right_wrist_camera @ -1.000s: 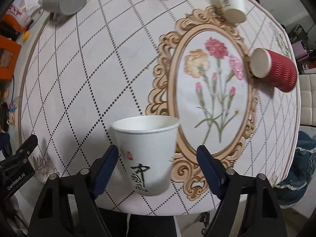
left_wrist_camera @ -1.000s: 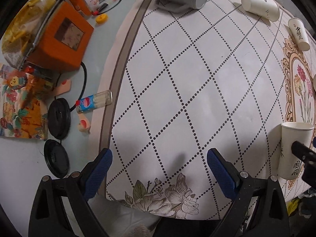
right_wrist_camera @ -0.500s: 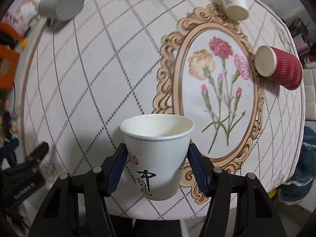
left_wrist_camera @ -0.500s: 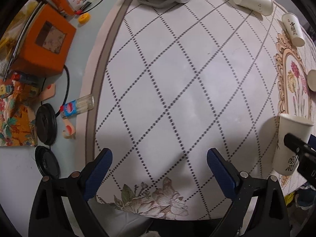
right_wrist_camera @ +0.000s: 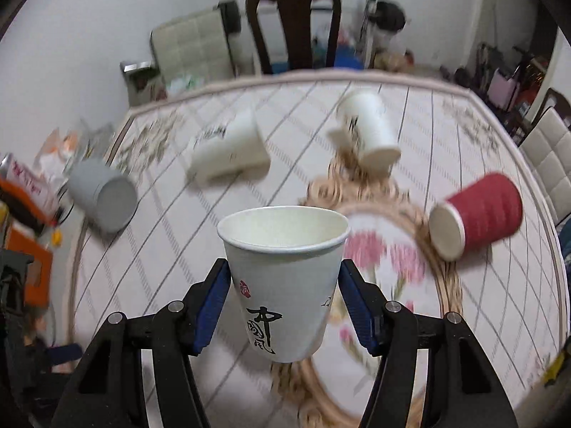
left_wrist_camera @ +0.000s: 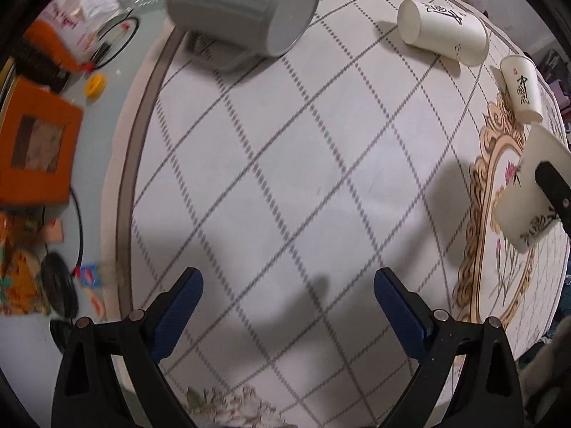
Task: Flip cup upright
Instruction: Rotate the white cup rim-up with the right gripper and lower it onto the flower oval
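Note:
My right gripper [right_wrist_camera: 283, 306] is shut on a white paper cup with black calligraphy [right_wrist_camera: 283, 281], held mouth up above the floral oval of the tablecloth; the cup also shows at the right edge of the left wrist view [left_wrist_camera: 528, 199]. My left gripper [left_wrist_camera: 287, 306] is open and empty above the checked cloth. Two white paper cups [right_wrist_camera: 232, 153] [right_wrist_camera: 371, 135], a red ribbed cup [right_wrist_camera: 478, 214] and a grey mug [right_wrist_camera: 103, 194] lie on their sides on the table.
An orange box [left_wrist_camera: 35, 149], cables, black lids and small clutter lie on the bare table left of the cloth. A dark wooden chair [right_wrist_camera: 292, 25] stands behind the table's far edge. White chairs stand at the right.
My right gripper closed on the white cup, lifted it off the table and tilted up toward the room. My left gripper moved forward over the cloth, still open.

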`<action>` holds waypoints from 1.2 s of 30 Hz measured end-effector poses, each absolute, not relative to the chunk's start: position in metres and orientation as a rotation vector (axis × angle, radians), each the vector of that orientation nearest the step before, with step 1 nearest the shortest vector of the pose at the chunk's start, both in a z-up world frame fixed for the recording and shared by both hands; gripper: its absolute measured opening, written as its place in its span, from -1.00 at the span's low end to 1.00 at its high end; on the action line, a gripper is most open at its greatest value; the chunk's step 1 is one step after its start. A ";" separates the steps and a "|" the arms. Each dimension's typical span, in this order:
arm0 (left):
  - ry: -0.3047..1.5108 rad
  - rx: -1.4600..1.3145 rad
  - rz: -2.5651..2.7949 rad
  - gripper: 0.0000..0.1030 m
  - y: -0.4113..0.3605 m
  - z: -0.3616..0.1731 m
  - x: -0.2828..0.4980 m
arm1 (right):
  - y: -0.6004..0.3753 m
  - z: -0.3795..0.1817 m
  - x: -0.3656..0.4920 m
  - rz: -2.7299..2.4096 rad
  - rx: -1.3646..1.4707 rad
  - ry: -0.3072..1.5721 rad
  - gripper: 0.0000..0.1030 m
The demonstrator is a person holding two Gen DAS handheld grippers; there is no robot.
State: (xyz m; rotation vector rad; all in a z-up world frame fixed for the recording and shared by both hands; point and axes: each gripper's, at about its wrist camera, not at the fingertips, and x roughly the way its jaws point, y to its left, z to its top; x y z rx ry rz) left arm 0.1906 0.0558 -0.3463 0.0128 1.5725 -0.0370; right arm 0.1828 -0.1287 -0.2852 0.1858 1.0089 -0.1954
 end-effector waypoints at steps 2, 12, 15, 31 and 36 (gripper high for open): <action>1.564 0.025 -0.040 0.90 0.052 -0.353 0.201 | -0.130 -0.293 0.189 -0.214 0.170 0.948 0.25; 1.558 0.088 -0.057 0.90 0.056 -0.381 0.214 | -0.125 -0.314 0.178 -0.233 0.115 0.839 0.26; 1.554 0.093 -0.066 0.90 0.051 -0.382 0.207 | -0.125 -0.313 0.172 -0.235 0.123 0.846 0.28; 1.473 0.148 -0.084 0.90 0.033 -0.336 0.165 | -0.131 -0.302 0.140 -0.269 0.122 0.935 0.62; 1.434 0.144 -0.065 0.90 0.032 -0.308 0.136 | -0.139 -0.286 0.120 -0.290 0.130 0.942 0.78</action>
